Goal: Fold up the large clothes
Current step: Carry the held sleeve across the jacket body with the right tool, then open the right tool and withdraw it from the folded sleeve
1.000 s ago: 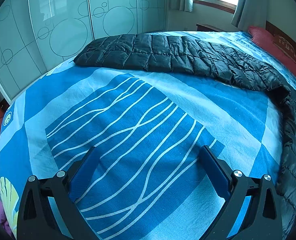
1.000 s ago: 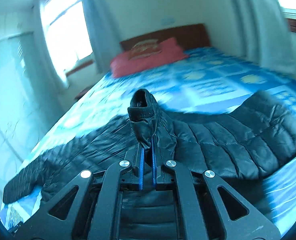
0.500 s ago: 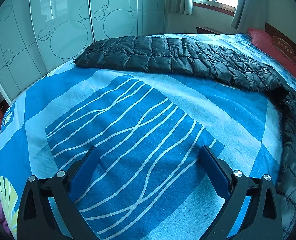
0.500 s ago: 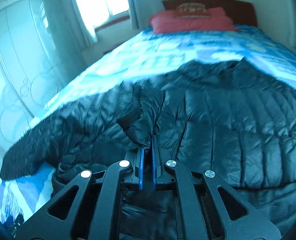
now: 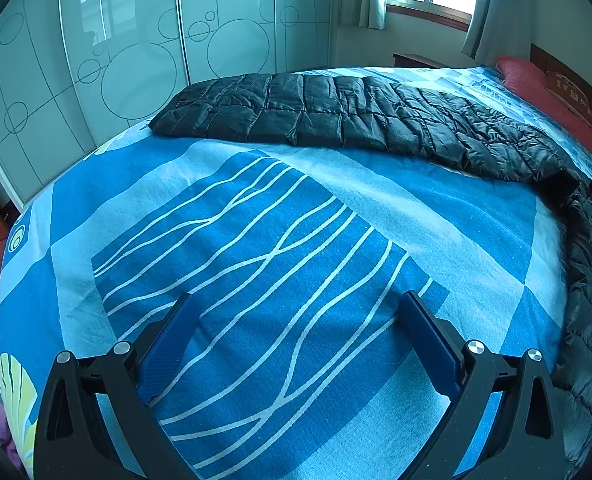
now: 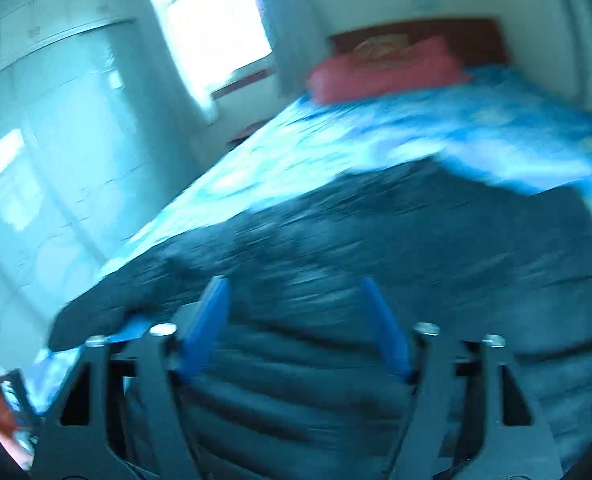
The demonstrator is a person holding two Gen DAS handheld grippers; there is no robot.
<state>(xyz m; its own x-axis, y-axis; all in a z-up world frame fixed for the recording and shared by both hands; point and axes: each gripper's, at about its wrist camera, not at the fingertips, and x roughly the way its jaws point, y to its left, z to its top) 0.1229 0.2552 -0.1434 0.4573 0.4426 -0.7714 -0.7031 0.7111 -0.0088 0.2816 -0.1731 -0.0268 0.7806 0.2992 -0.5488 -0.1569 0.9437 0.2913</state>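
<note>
A blue patterned bed (image 5: pixel 296 208) fills the room; the black puffer coat (image 5: pixel 356 116) lies across it — soft, slippery, best pinched at hems. Left gripper (image 5: pixel 296 344) gapes empty; right gripper (image 6: pixel 296 320) is opening, nothing pinched.

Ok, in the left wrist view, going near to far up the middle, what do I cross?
left gripper, open → blue bedsheet with white wavy lines → black puffer jacket → wardrobe doors
</note>
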